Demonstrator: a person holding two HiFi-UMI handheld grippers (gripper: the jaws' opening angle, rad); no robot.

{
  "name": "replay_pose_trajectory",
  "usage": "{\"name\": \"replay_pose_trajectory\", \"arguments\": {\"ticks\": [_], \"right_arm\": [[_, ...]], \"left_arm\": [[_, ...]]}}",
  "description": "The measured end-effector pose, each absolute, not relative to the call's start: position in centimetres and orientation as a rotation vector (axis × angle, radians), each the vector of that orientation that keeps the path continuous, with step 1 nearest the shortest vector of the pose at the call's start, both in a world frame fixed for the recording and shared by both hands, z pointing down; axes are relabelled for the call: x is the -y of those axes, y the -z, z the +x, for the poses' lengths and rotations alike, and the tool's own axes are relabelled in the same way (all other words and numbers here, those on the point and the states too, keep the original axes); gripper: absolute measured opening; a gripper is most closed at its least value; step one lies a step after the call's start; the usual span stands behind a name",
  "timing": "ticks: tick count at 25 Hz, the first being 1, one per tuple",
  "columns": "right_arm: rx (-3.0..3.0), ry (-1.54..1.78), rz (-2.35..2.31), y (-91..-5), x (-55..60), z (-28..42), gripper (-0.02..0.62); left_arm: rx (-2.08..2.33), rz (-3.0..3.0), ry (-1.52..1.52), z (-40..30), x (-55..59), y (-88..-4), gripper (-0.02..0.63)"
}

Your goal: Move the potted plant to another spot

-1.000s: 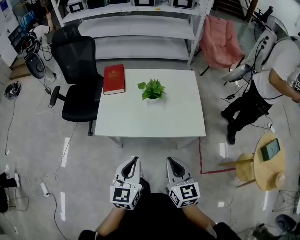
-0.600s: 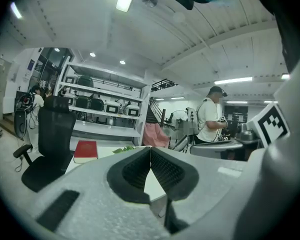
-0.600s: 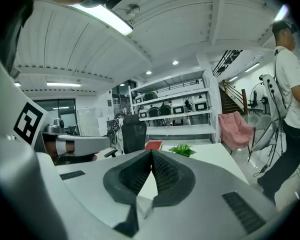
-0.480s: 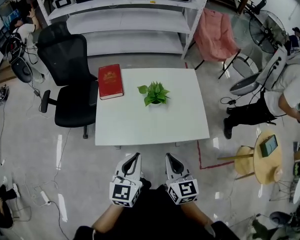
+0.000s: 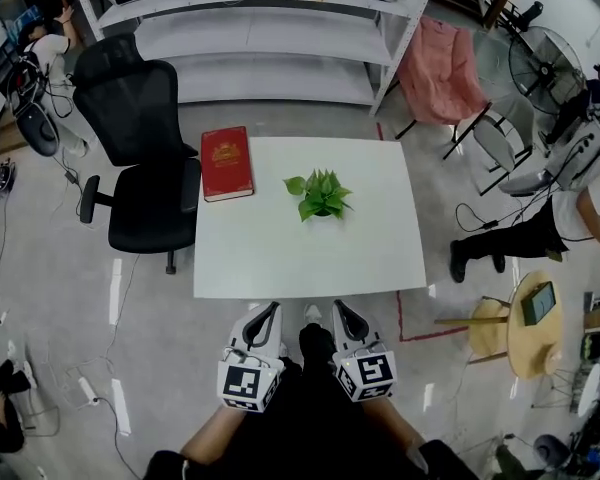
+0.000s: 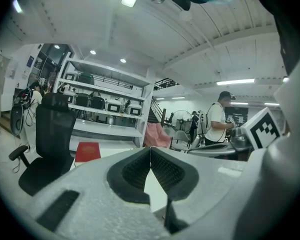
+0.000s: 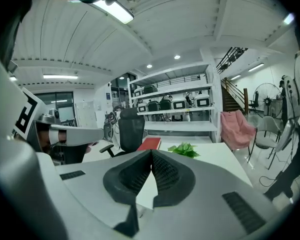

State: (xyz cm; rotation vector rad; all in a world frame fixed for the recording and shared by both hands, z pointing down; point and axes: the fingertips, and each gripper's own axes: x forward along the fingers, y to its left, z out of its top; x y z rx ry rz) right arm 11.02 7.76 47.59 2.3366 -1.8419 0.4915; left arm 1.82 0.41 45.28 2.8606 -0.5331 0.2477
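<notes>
- White table (image 5: 310, 253) fills the middle of the head view, and its near edge lies just above the two grippers.
- Potted plant (image 5: 321, 196) stands upright slightly right of the tabletop's centre, clear of every edge. Bare tabletop lies below it and to its right.
- Red book (image 5: 226, 163) lies at the table's upper-left corner, apart from the plant.
- Black chair (image 5: 145, 168) sits against the table's left edge, and a person (image 5: 570, 208) stands off the right edge.
- Left gripper (image 5: 270, 312) hangs low in the frame short of the table. In the left gripper view its jaws are pressed together at the tips, with nothing between them.
- Right gripper (image 5: 342, 312) hangs beside it, also clenched and empty. The right gripper view shows the plant beyond its tips, untouched.
</notes>
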Motion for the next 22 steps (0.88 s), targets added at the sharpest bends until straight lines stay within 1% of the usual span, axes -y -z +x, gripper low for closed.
{"name": "replay_pose_trajectory", "arguments": {"ticks": [11, 22], "right_arm": [[1.914, -0.501, 2.181, -50.3, -0.9, 16.9, 0.012], [1.930, -0.551, 2.010, -55.0, 4.8, 22.1, 0.014]], "left_arm": [[0.643, 2.821, -0.259, 7.2, 4.9, -45.9, 0.017], [0.714, 2.793, -0.299, 12.2, 8.9, -46.5, 0.017]]}}
